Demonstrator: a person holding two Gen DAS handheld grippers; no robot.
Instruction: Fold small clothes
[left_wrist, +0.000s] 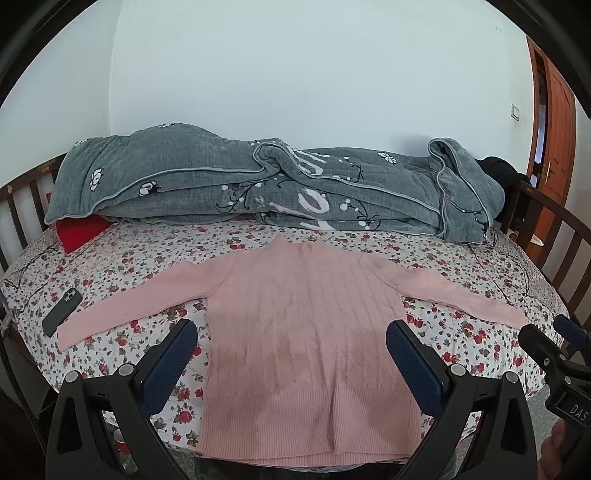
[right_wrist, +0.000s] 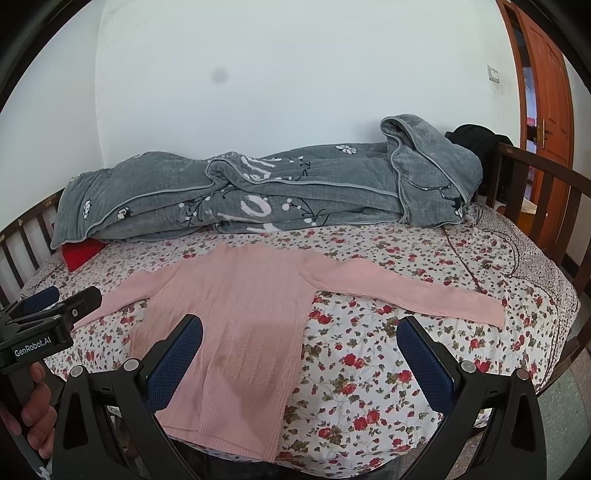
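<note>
The left black plastic gripper with blue padded fingers (left_wrist: 291, 350) and the right black plastic gripper with blue padded fingers (right_wrist: 299, 347) both hang side by side with their fingers spread wide apart, holding nothing.

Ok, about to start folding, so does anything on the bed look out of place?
A phone lies on the sheet touching the cuff of one sleeve of the sweater. The sweater itself lies flat, sleeves spread. Both grippers, left and right, are open.

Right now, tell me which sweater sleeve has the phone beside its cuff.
The sleeve stretched toward the left hand-held gripper's side; the dark phone lies beside its cuff. The other sleeve has only floral sheet around it.
</note>
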